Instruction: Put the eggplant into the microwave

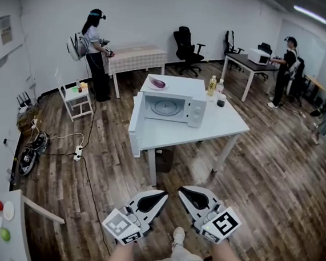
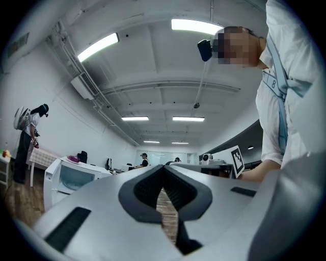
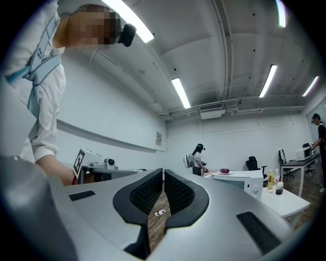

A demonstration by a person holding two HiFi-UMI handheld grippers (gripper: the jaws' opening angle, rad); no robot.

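Note:
A purple eggplant (image 1: pixel 157 83) lies on a plate on top of the white microwave (image 1: pixel 195 110), which stands on a white table (image 1: pixel 220 127) ahead of me. The microwave's door (image 1: pixel 135 123) is swung open to the left and the turntable shows inside. My left gripper (image 1: pixel 164 195) and right gripper (image 1: pixel 182 190) are held side by side low in the head view, well short of the table, both shut with nothing between the jaws. The eggplant (image 2: pixel 74 159) shows small at the left of the left gripper view. In the right gripper view the eggplant (image 3: pixel 224 171) sits to the right.
Two bottles (image 1: pixel 212 85) and a dark cup (image 1: pixel 221 100) stand on the table right of the microwave. A bin (image 1: pixel 163 158) sits under it. Cables and a power strip (image 1: pixel 78 151) lie on the floor at left. A person (image 1: pixel 94 46) stands at a far table, with others (image 1: pixel 285 61) at right.

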